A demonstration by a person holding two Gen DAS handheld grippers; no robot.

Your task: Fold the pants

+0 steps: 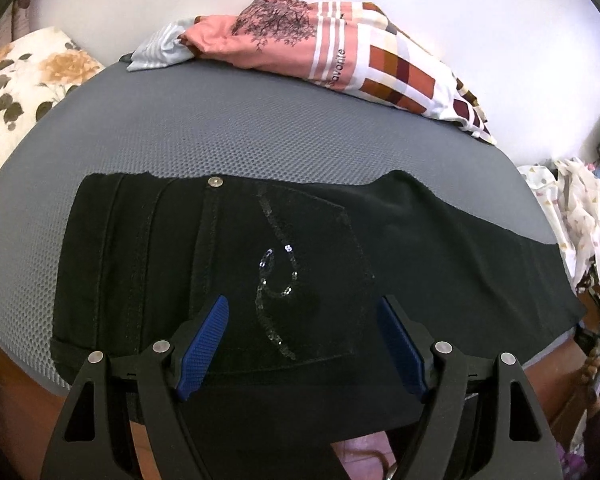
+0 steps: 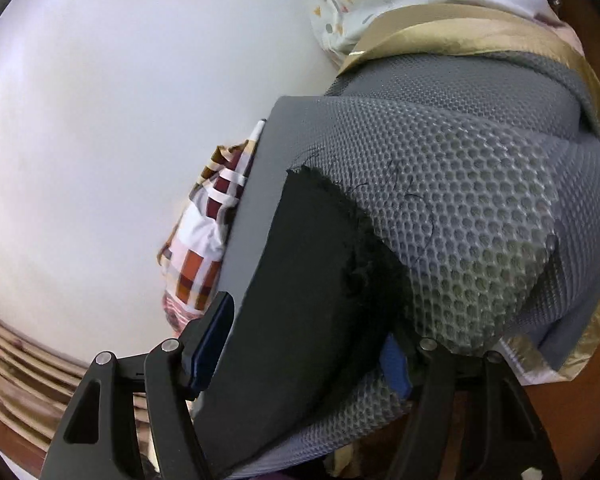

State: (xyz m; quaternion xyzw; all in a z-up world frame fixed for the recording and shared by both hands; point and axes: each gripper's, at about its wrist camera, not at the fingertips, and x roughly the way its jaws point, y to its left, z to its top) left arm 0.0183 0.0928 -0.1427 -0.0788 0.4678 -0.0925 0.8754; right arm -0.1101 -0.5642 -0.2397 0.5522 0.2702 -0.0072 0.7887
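We see black pants (image 1: 300, 248) lying flat on a grey mat (image 1: 220, 128) with a honeycomb texture. The waist end is on the left of the left wrist view, with a metal button (image 1: 215, 181) near the far edge, and one leg runs away to the right. A back pocket with a curl of sequins (image 1: 274, 280) faces up, in the middle of the picture.

Our left gripper (image 1: 302, 344) is over the near edge of the pants. Its blue pads (image 1: 204, 344) stand wide apart, one on each side of the pocket, and they press on nothing.

In the right wrist view the frayed end of the pant leg (image 2: 300, 280) lies on the same mat (image 2: 460, 200), close to the mat's edge. Our right gripper (image 2: 304, 340) has this leg end between its fingers, at a middle width. The left pad (image 2: 216, 340) is just beside the edge of the mat and the cloth, and the right pad (image 2: 396, 368) is partly hidden behind the black cloth. We cannot tell if the pads press on the cloth.

At the far side of the mat lies a pink and checked cloth (image 1: 340, 56). A flowered pillow (image 1: 24, 80) is at the left, and a white dotted cloth (image 1: 580, 208) at the right.
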